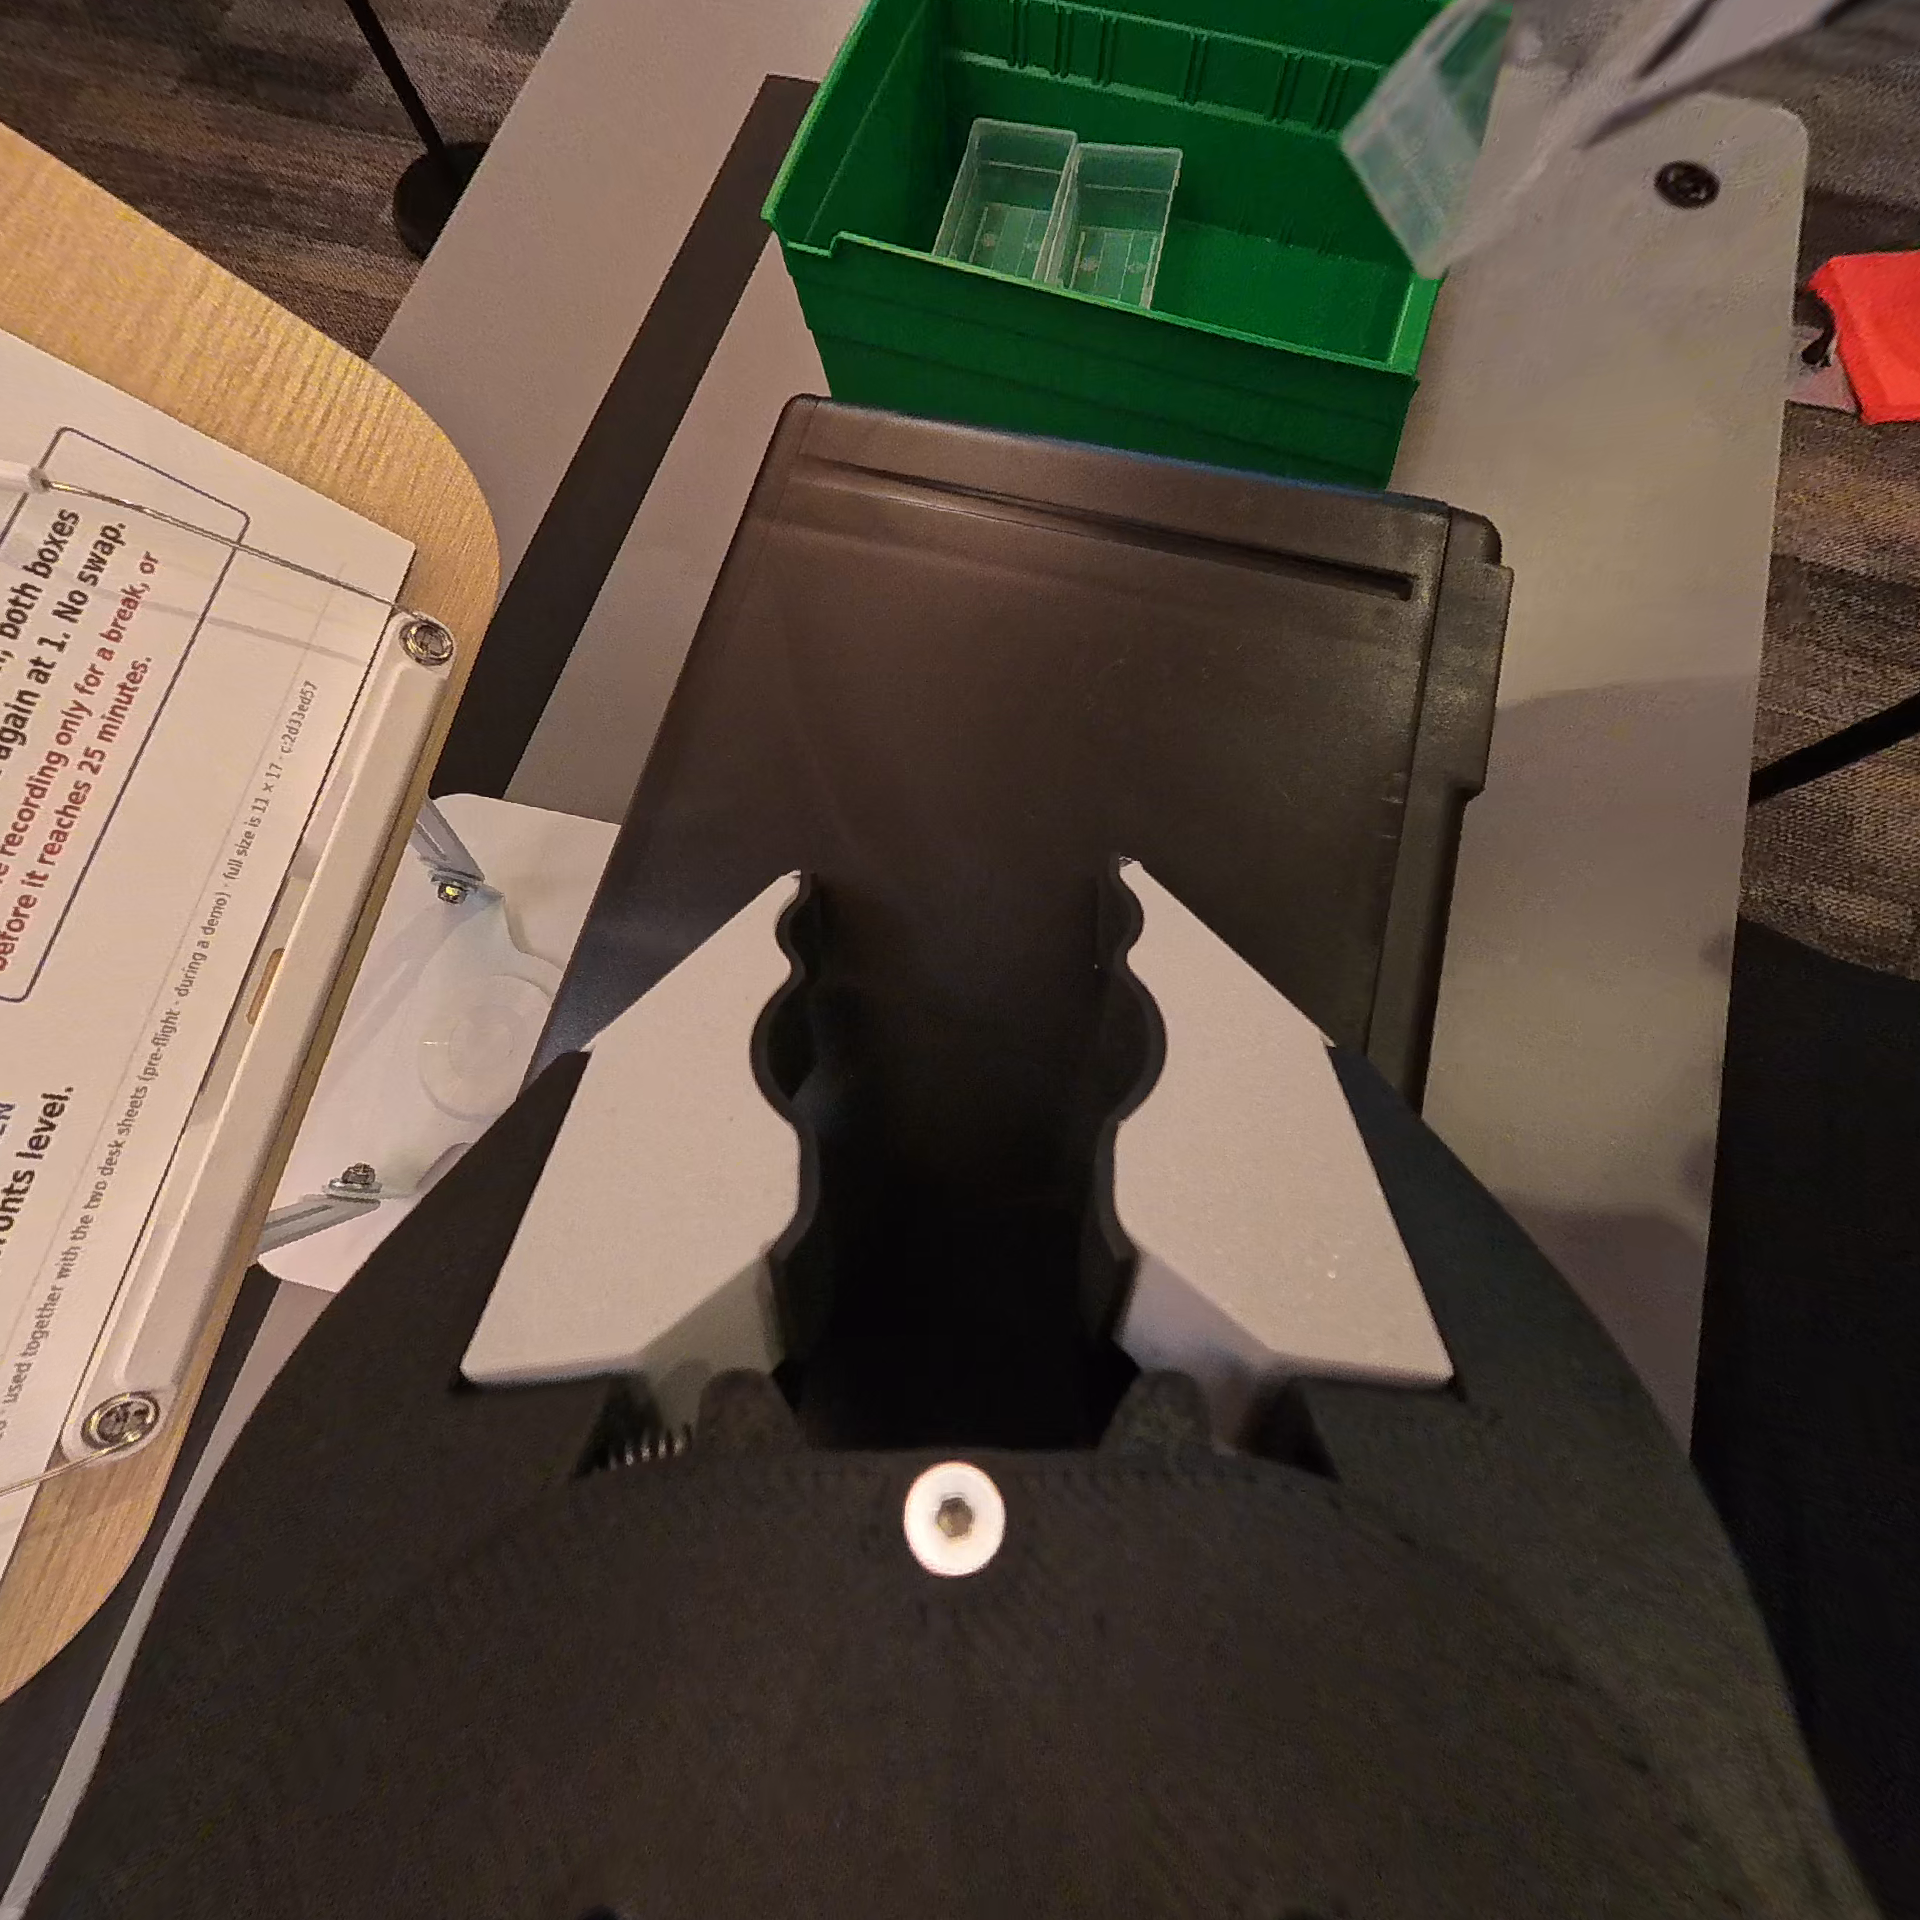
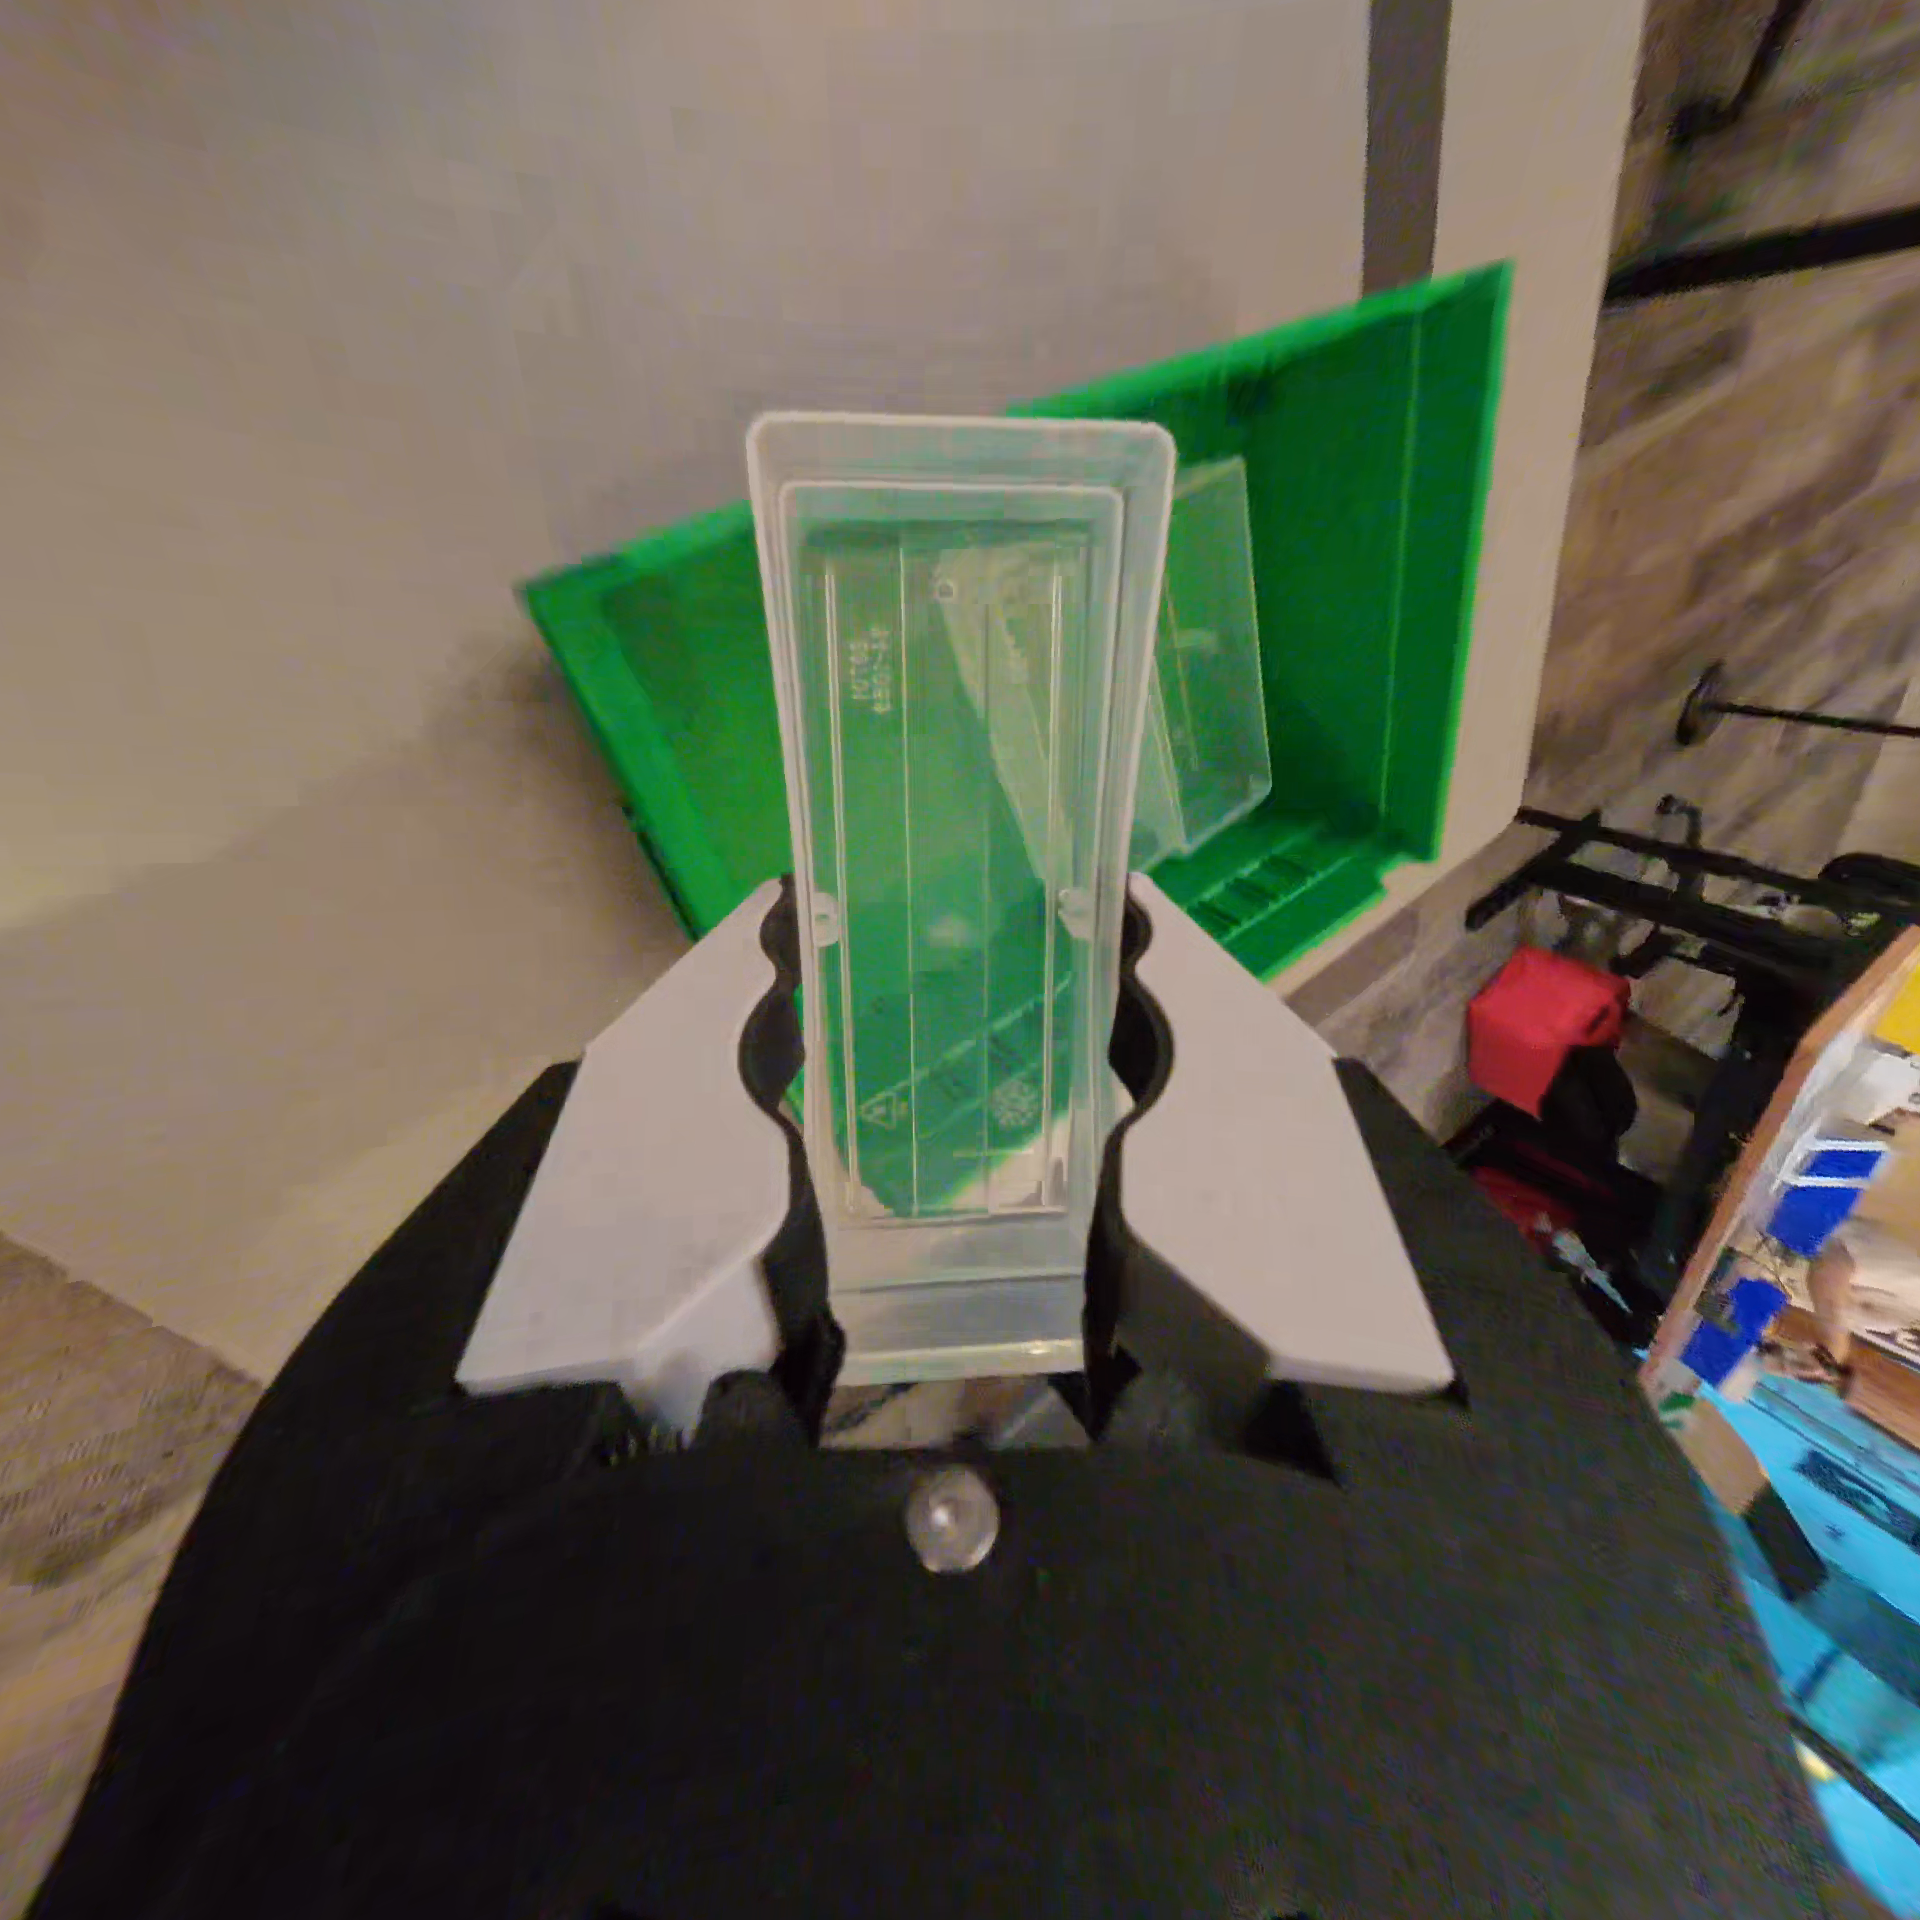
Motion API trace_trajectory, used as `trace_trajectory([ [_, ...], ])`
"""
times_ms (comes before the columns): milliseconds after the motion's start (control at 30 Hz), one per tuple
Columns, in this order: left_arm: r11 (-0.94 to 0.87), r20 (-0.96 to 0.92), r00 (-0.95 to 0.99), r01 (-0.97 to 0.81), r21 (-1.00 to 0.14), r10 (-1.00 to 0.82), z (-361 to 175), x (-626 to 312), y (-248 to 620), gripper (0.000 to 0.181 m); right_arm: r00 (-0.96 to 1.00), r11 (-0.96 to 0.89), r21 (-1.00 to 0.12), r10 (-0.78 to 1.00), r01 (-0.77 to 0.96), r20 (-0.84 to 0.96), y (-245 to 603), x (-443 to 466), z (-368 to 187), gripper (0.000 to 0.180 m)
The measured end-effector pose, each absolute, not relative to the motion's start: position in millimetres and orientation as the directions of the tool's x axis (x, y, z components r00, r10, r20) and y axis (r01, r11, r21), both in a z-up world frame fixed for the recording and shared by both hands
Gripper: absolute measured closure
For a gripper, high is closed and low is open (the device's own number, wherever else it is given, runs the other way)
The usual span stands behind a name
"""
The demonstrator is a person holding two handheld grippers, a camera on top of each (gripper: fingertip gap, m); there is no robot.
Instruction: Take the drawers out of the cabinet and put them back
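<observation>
My left gripper (image 1: 961,878) is open and empty, over the top of the black cabinet (image 1: 1091,675). Behind the cabinet stands a green bin (image 1: 1091,353) with two clear plastic drawers (image 1: 1003,203) side by side in it. My right gripper (image 2: 956,883) is shut on a third clear drawer (image 2: 956,831), gripping it by its long sides and holding it in the air over the green bin (image 2: 1351,520). This held drawer also shows blurred at the top right of the left wrist view (image 1: 1429,156). One drawer in the bin (image 2: 1210,675) shows behind it.
The cabinet and bin stand on a grey table (image 1: 1610,623). To the left is a wooden board (image 1: 312,416) with a printed sheet in a clear stand (image 1: 156,831). A red object (image 1: 1870,343) lies off the table's right edge. A red bag (image 2: 1543,1023) sits on the floor.
</observation>
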State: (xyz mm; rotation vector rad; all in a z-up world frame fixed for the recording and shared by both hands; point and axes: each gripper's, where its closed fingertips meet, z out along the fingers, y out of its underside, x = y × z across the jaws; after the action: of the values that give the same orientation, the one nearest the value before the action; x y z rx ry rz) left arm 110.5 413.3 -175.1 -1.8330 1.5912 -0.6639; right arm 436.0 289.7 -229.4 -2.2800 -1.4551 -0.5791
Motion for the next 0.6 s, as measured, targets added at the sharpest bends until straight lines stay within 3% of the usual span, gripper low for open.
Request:
trace_trajectory([
  [167, -0.088, -0.022, 0.151, -0.680, -0.728, -0.988, -175.2, 110.5, 413.3, 0.127, 0.329, -0.379, 0.070, 0.869, 0.923, 0.369, 311.4, 481.9, -299.5, 0.121],
  [300, -0.089, -0.021, 0.152, -0.679, -0.728, -0.988, -175.2, 110.5, 413.6, 0.127, 0.308, -0.338, 0.083, 0.916, 0.937, 0.256, 318.5, 487.0, -349.9, 0.121],
  [433, -0.096, -0.016, 0.157, -0.678, -0.729, -0.987, -175.1, 110.4, 414.4, 0.130, 0.300, -0.342, 0.105, 0.909, 0.934, 0.291, 334.0, 497.1, -372.6, 0.115],
  [533, -0.096, -0.017, 0.157, -0.678, -0.729, -0.987, -175.1, 110.5, 414.5, 0.130, 0.291, -0.350, 0.137, 0.899, 0.927, 0.327, 338.6, 505.0, -376.5, 0.100],
  [600, -0.096, -0.017, 0.157, -0.678, -0.729, -0.987, -175.1, 110.5, 414.4, 0.130, 0.282, -0.350, 0.129, 0.885, 0.928, 0.370, 343.0, 505.2, -369.8, 0.107],
])
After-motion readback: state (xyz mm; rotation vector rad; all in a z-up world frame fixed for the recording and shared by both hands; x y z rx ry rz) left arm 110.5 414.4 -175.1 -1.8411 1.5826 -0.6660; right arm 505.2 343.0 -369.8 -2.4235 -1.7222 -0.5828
